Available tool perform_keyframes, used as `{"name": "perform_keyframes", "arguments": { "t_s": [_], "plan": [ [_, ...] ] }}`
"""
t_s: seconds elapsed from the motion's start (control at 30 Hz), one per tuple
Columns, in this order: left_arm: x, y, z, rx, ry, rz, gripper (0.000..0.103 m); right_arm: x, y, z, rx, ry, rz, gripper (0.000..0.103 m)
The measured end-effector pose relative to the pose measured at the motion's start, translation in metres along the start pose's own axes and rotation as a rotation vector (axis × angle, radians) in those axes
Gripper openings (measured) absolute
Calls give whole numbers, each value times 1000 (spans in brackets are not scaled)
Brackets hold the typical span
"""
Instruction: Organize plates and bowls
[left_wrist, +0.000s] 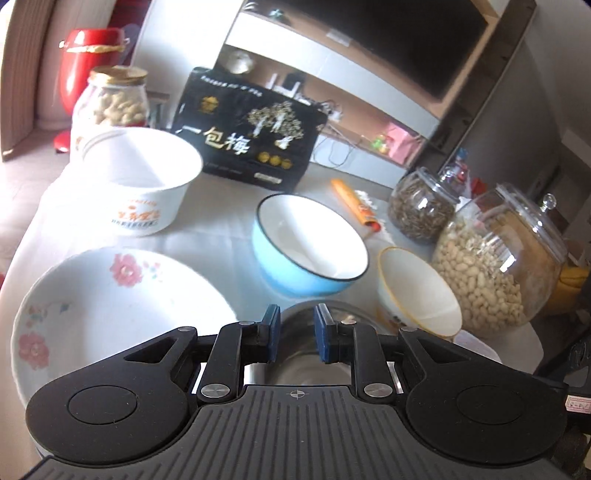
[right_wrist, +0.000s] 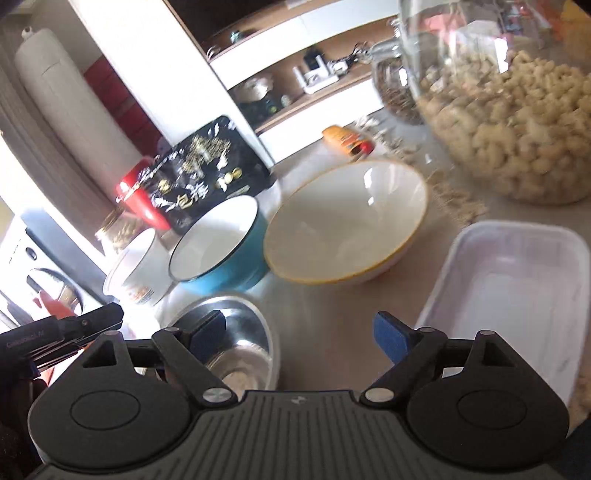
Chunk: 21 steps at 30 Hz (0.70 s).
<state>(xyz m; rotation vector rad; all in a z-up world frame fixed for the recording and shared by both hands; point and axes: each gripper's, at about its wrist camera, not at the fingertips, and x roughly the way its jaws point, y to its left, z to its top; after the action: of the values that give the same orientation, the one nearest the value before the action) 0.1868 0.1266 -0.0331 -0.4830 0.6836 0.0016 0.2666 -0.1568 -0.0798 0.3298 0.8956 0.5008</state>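
A steel bowl (left_wrist: 306, 325) sits on the table right under my left gripper (left_wrist: 295, 332), whose blue pads stand a small gap apart above it, holding nothing. A floral bowl (left_wrist: 110, 306) lies left of it, a blue bowl (left_wrist: 310, 247) ahead, a yellow-rimmed white bowl (left_wrist: 417, 291) to the right, and a white printed bowl (left_wrist: 144, 181) far left. My right gripper (right_wrist: 299, 336) is wide open and empty over the table between the steel bowl (right_wrist: 240, 339) and a white rectangular tray (right_wrist: 517, 291). The yellow-rimmed bowl (right_wrist: 343, 221), blue bowl (right_wrist: 218, 247) and white printed bowl (right_wrist: 136, 266) lie ahead.
A big glass jar of peanuts (left_wrist: 495, 258) and a jar of seeds (left_wrist: 421, 210) stand at the right. A black box (left_wrist: 247, 129), a peanut jar (left_wrist: 114, 103) and an orange packet (left_wrist: 354, 203) are at the back. The left gripper's body (right_wrist: 62, 332) shows at the left.
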Motion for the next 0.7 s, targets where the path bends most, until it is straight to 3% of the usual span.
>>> {"name": "perform_keyframes", "arguments": {
  "t_s": [0.13, 0.27, 0.47, 0.7],
  "plan": [
    [0, 29, -9, -76, 9, -22, 22, 30, 26, -15, -46, 102, -18, 89],
    [6, 37, -17, -93, 27, -53, 22, 47, 23, -18, 1, 181, -15, 94],
    [20, 37, -23, -89, 54, -74, 22, 47, 23, -23, -18, 196, 30, 103],
    [25, 36, -25, -84, 69, -89, 22, 51, 23, -16, -10, 233, 26, 103]
  ]
}}
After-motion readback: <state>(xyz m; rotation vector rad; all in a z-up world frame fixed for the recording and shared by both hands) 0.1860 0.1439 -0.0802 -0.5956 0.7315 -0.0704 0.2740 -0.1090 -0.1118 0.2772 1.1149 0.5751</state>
